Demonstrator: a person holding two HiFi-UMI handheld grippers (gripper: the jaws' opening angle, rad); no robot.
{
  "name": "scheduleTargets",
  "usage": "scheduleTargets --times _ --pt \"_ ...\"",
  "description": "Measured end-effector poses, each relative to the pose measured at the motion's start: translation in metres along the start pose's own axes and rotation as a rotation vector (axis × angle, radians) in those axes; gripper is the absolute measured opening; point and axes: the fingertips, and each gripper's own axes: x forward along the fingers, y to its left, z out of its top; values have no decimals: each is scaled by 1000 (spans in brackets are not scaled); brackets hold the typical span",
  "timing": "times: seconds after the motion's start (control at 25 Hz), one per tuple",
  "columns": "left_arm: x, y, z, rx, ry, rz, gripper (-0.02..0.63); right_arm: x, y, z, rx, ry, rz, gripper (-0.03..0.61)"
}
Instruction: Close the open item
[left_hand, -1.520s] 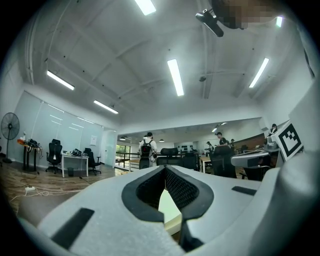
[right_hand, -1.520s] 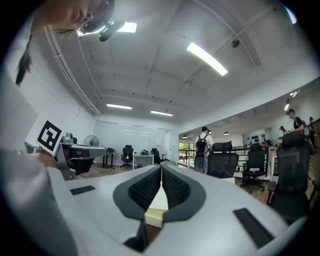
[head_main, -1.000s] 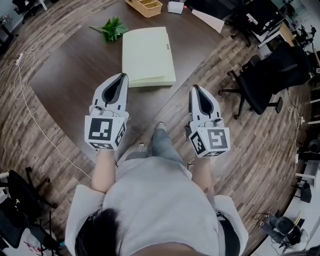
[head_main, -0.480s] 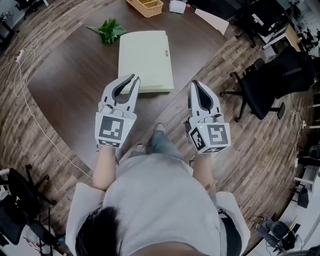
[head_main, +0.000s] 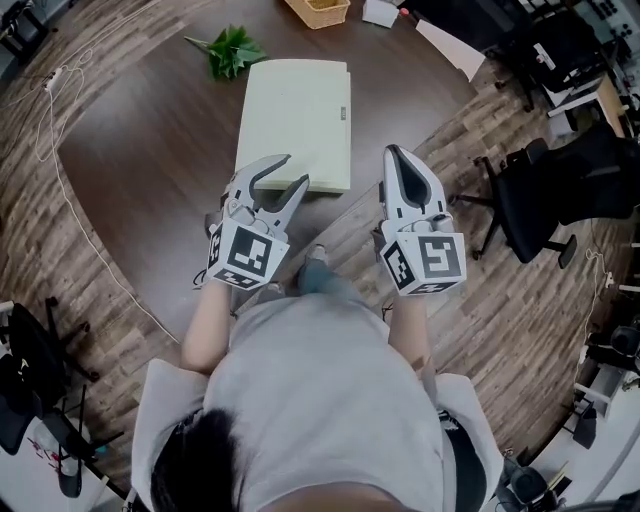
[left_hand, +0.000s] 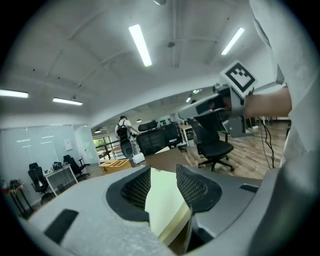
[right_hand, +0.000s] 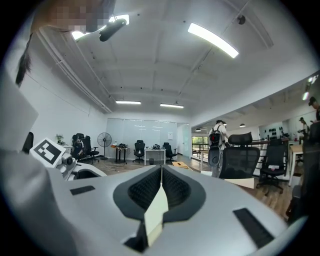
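A pale yellow-green folder (head_main: 295, 110) lies flat on the dark wooden table (head_main: 150, 150), its cover down. My left gripper (head_main: 288, 172) hangs over the folder's near left corner, rolled a little. Its jaws have just been opening and stand apart. In the left gripper view the folder (left_hand: 167, 200) shows through the gap of that gripper (left_hand: 163, 172), just beyond the pads, which do not press on it. My right gripper (head_main: 393, 150) is shut and empty, just right of the folder's near right corner. Under its closed jaws (right_hand: 161, 182) a sliver of the folder (right_hand: 156, 212) shows.
A green leafy sprig (head_main: 230, 48), a wicker basket (head_main: 320, 10), a small white box (head_main: 380, 12) and a white sheet (head_main: 450, 45) lie at the table's far side. A black office chair (head_main: 560, 180) stands to the right. A white cable (head_main: 60, 180) runs along the floor at left.
Both grippers have moved forward toward the folder. The left gripper has gone from shut to open and has rolled; the right one stays shut.
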Motion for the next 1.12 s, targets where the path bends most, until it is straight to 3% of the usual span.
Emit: scheduleTargets --times 0.32,0.48,0.64,0.88,1.12 --pt "42 -34 -52 112 188 -62 177 34 -9 -13 13 24 79 14" --pt "59 -39 -72 181 261 -38 183 44 -16 -20 16 37 99 14" --pt "74 -41 -82 241 295 -14 187 51 -25 -24 16 48 109 14" --pt "90 -54 -96 393 355 -19 187 59 -36 -29 18 61 121 14" --pt "92 -59 -97 436 352 -31 187 64 -40 -30 22 64 136 14"
